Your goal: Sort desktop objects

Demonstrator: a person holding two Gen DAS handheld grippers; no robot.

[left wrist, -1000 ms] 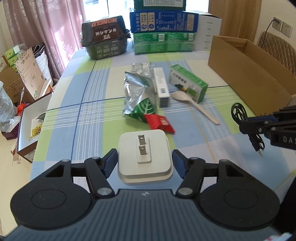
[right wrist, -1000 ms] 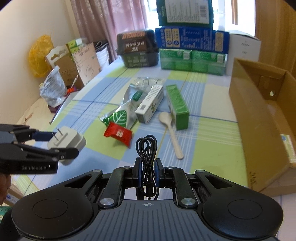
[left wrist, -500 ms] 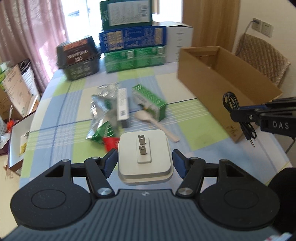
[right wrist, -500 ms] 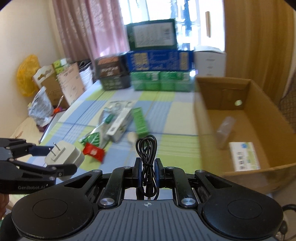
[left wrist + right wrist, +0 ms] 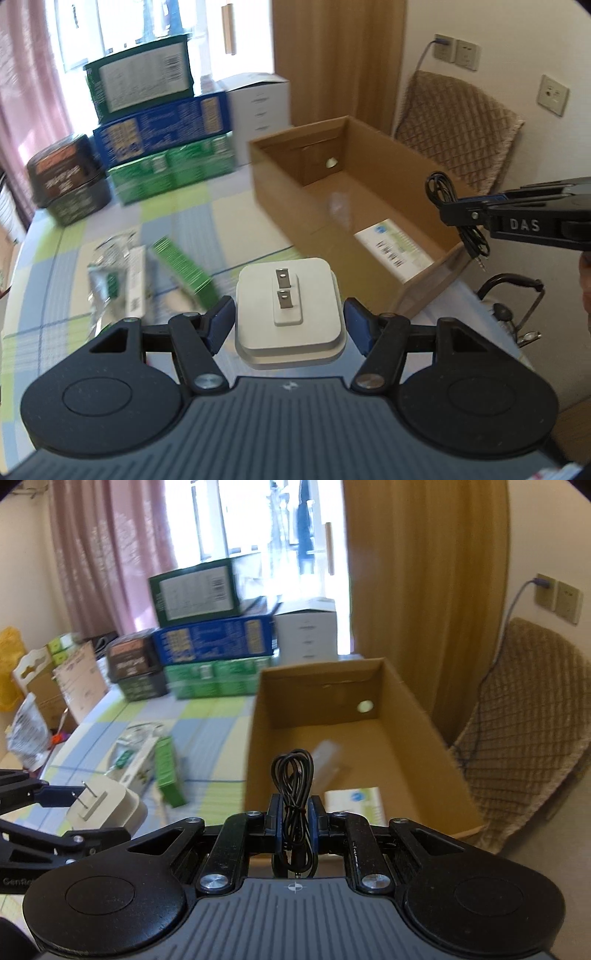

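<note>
While my left gripper (image 5: 289, 325) clamps the white charger (image 5: 290, 314) and my right gripper (image 5: 294, 821) pinches the coiled black cable (image 5: 293, 775) above the cardboard box (image 5: 413, 716), which already holds a couple of items, several packets (image 5: 147, 266) wait on the bench (image 5: 207, 206).

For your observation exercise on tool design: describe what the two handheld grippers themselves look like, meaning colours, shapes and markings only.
Both are matte black with two round housings and a ribbed grey centre plate. The left gripper and right gripper have black linkage arms with silver pivot screws and blue finger pads. White lettering reads "DAS" on the right one and "GenRo..." on the left. No cables or sleeves show.
</note>
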